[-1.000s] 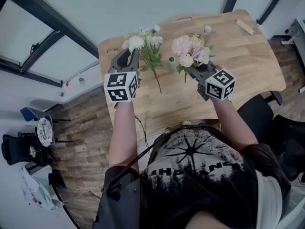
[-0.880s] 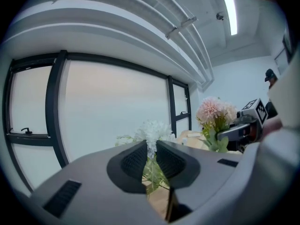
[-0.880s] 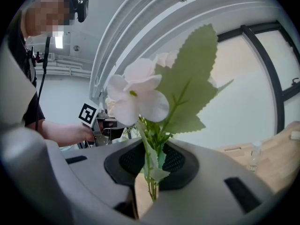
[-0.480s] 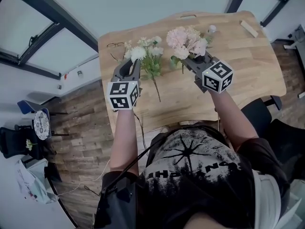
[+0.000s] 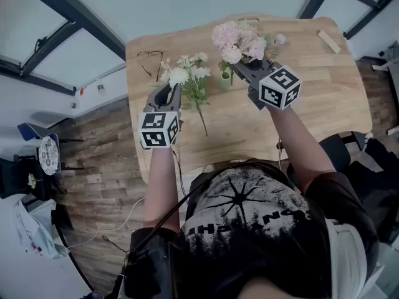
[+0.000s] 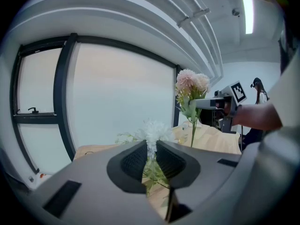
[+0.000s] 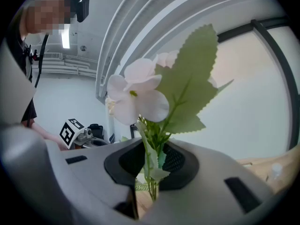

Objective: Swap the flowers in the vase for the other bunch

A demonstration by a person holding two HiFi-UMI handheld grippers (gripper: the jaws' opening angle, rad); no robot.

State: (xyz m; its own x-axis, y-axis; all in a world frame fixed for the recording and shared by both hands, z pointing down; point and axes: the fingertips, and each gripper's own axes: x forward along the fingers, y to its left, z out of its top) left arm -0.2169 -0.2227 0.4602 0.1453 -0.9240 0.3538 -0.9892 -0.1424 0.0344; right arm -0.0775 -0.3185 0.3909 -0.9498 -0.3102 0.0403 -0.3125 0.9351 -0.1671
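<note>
The right tool, clamped on the pink bunch, is carrying it beyond the vase while the left tool (gripping the white bunch) is lowering, likely mid-swap.

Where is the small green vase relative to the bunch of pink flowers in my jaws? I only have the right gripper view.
Observer: The head view shows the small green vase standing on the wooden table, just left of the right gripper. The bunch of pink flowers appears to have its stem ends beside the vase, not inside it.
Operator: Is the vase free?
Observer: No stems show in it. The bunch of white flowers is further left, its stems pinched by the left gripper.
Operator: Anything near the vase to avoid?
Observer: Only the white bunch's long stem, running toward the person. A pair of spectacles lies at the left corner.
</note>
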